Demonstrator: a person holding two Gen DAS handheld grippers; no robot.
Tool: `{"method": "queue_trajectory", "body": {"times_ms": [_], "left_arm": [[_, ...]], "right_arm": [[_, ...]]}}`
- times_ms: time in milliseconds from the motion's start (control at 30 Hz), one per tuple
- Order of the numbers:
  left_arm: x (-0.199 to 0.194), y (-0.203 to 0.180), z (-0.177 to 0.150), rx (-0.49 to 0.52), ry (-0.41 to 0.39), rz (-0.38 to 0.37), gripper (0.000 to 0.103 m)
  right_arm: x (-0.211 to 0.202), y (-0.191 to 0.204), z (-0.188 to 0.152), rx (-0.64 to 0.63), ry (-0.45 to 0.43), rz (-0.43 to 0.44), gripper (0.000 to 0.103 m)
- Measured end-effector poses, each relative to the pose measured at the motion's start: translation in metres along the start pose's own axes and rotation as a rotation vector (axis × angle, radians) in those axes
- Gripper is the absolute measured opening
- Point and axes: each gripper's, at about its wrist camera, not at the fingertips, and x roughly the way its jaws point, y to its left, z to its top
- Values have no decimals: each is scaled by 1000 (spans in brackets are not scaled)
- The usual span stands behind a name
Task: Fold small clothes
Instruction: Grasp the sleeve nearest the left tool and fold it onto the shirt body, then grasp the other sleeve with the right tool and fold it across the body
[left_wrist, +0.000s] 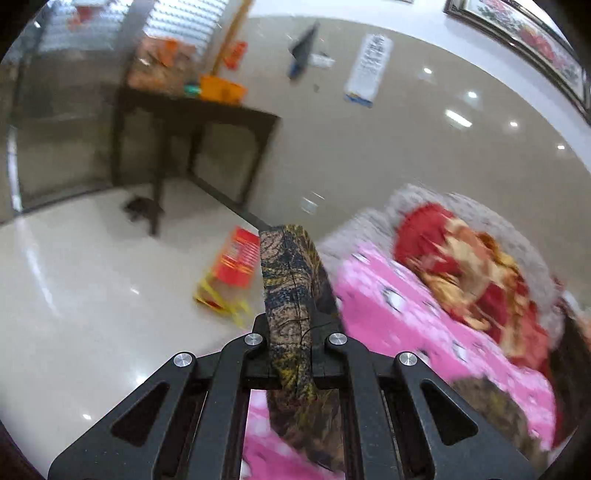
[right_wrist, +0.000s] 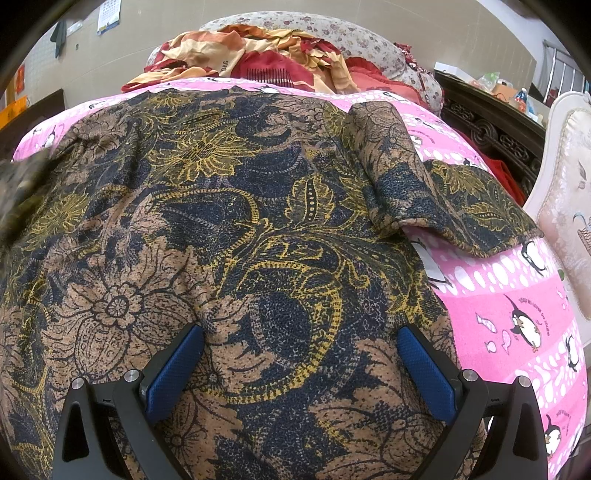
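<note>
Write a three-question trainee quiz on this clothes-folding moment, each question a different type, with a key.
1. True or false: the left tongs are shut on a fold of the patterned garment.
2. The right tongs are: A) open over the garment, B) shut on it, C) out of view.
3. Fill in: the garment lies on a pink sheet printed with ____.

Key: 1 true; 2 A; 3 penguins.
</note>
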Motion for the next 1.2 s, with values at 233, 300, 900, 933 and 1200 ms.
{"method": "queue_trajectory", "body": {"times_ms": [233,300,900,933,1200], "left_arm": [[13,-53,-35,141,138,-169,5],[14,-92,-59,224,198,-252,5],[-24,-218,-285,611,495,-281,73],[-22,-219,-291,611,486,-279,74],[-24,-215,-298,610,463,-268,77]], "right_arm": [[0,0,0,0,0,0,103],[0,0,0,0,0,0,103],[0,0,0,-1,-1,-1,103],[0,0,0,0,-1,-1,103],[0,0,0,0,-1,0,103]]}}
